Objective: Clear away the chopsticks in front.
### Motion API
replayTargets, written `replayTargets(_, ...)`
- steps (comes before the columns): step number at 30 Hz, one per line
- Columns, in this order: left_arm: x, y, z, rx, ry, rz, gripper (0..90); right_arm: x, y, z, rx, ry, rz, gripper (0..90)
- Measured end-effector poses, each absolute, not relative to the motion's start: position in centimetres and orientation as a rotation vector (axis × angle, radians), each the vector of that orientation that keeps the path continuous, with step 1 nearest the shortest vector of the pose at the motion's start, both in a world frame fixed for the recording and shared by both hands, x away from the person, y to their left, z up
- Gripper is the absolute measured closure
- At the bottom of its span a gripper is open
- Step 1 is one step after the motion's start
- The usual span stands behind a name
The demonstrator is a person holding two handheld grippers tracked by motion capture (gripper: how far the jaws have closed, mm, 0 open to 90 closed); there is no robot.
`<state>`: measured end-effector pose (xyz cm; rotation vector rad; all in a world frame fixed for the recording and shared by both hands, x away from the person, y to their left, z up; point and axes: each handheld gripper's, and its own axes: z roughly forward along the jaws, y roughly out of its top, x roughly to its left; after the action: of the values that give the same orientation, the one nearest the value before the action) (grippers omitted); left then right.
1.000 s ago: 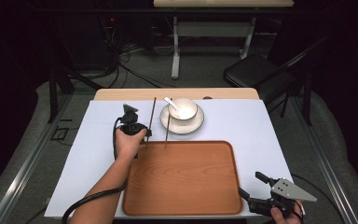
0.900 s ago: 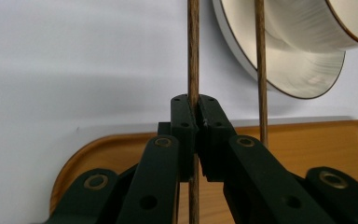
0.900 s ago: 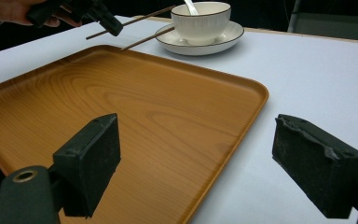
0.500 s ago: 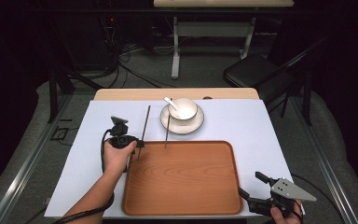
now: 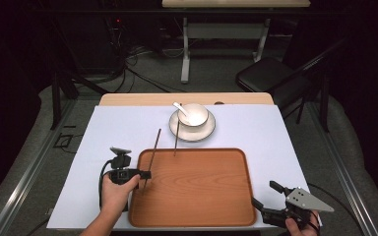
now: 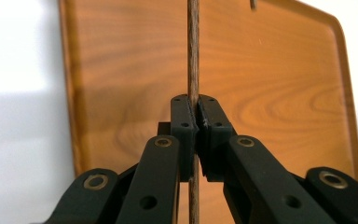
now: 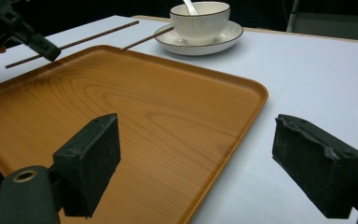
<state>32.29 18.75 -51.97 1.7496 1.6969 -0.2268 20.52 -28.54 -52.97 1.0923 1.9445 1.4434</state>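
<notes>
- Gripping 1 chopstick point(image 5: 151, 156) near its lower end, the left gripper point(image 5: 144, 174) is shut tight on it at the left rim of the tray point(image 5: 197, 216).
- Its long axis is seen running away from the person, the far tip out over the white table cover point(image 5: 103, 128).
- A 2nd chopstick point(image 5: 176, 135) is propped against the saucer point(image 5: 193, 132), near the tray's far edge.
- The right gripper point(image 5: 267, 195) is held wide open and empty at the tray's near right corner; the left is judged nearer.

I see thin dark wooden chopstick point(image 5: 152, 153) crossing tray's point(image 5: 236, 216) left rim; second chopstick point(image 5: 176, 138) leaning on saucer point(image 5: 193, 133) at far edge.
</notes>
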Motion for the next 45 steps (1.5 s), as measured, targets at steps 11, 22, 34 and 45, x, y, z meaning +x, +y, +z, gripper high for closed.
replayTargets(11, 28.7, 18.7, -53.2, 1.702, 1.689, -0.243, 85.7, 20.5, -28.6, -53.0, 1.098, 1.937, 1.449, 14.4)
replayTargets(22, 27.1, 18.8, -54.5, 1.720, 1.705, -0.271, 85.7, 20.5, -28.7, -53.0, 1.104, 1.932, 1.457, 14.4)
replayTargets(34, 26.7, 18.7, -54.8, 1.731, 1.714, -0.260, 85.6, 20.5, -28.7, -53.0, 1.106, 1.927, 1.462, 14.4)
replayTargets(45, 26.5, 18.8, -54.9, 1.728, 1.700, -0.281, 81.2, 20.5, -28.8, -53.0, 1.112, 1.923, 1.468, 14.4)
